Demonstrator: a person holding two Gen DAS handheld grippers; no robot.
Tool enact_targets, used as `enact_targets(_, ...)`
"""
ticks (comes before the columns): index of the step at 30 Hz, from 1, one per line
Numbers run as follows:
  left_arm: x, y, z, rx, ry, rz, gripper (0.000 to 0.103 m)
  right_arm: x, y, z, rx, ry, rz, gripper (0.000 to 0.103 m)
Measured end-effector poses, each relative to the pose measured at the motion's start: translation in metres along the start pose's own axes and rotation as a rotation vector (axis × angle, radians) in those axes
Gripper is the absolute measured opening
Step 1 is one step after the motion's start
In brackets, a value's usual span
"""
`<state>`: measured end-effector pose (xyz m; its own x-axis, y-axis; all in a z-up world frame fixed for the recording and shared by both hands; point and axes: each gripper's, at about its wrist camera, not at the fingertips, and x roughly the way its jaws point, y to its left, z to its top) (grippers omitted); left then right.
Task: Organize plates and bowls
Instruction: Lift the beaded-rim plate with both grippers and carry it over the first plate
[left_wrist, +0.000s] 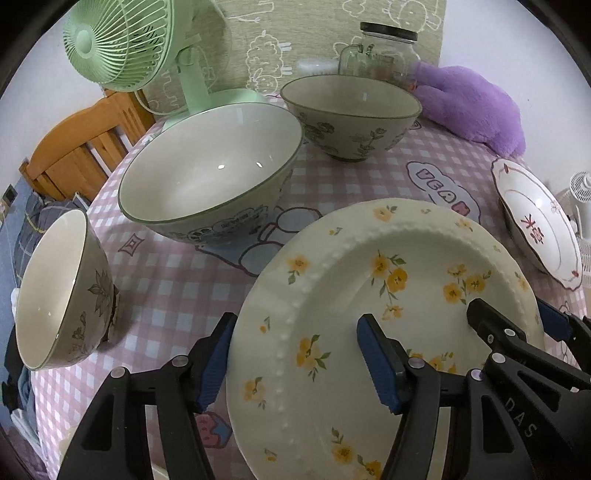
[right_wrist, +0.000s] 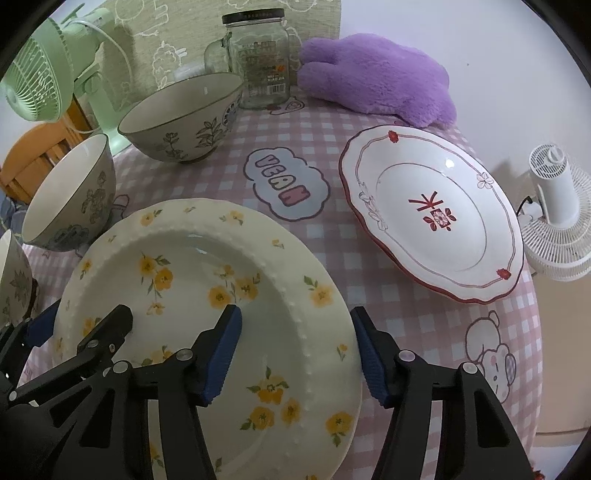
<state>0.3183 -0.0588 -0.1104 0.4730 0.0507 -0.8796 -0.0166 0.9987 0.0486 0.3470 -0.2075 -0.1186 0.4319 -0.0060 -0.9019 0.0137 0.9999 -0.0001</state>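
plates and bowls are seen on a round table covered with a pink checked cloth (right_wrist: 325, 122). a cream round plate with yellow flowers (left_wrist: 388, 314) (right_wrist: 207, 295) is found at the near edge of the table, and it is straddled from both sides. the left gripper (left_wrist: 295, 354) is spread wide, with one blue pad outside the plate's left rim and the other over the plate's middle; nothing is squeezed by it. the right gripper (right_wrist: 295, 350) is spread wide too, with one pad over the plate and one outside its right rim. whether the pads touch the plate cannot be told. a white wavy plate with a red rim and red marks (right_wrist: 432, 218) (left_wrist: 539, 225) is set to the right, apart from the flowered plate. a big grey bowl with a blue cartoon print (left_wrist: 210, 173) (right_wrist: 66, 195) is placed behind the flowered plate on the left. a grey bowl with dark flower drawings (left_wrist: 351, 114) (right_wrist: 181, 118) is set farther back. a smaller grey bowl with leaf drawings (left_wrist: 62, 291) is seen at the left edge. a clear glass jar with a black lid (right_wrist: 258, 59), a purple fluffy toy (right_wrist: 376, 77), a green fan (left_wrist: 122, 44) and a white fan (right_wrist: 557, 206) are seen around the back and side.
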Motion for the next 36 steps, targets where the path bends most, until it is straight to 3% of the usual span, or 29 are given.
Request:
enact_targets(14, -0.019, -0.022, -0.031, 0.028, 0.057, -0.045, 0.068, -0.020, -0.028, -0.031, 0.045, 0.056, -0.013, 0.064)
enact_targets(19, -0.021, -0.025, -0.037, 0.051, 0.042, -0.045, 0.069, -0.026, -0.033, -0.044, 0.067, 0.100, -0.003, 0.064)
enact_targets(27, -0.024, -0.027, -0.037, 0.038, 0.050, -0.033, 0.067, -0.027, -0.033, -0.048, 0.078, 0.102, 0.002, 0.065)
enact_targets(36, -0.048, -0.039, -0.044, 0.081, 0.045, -0.074, 0.067, -0.047, -0.043, -0.056, 0.111, 0.107, -0.021, 0.065)
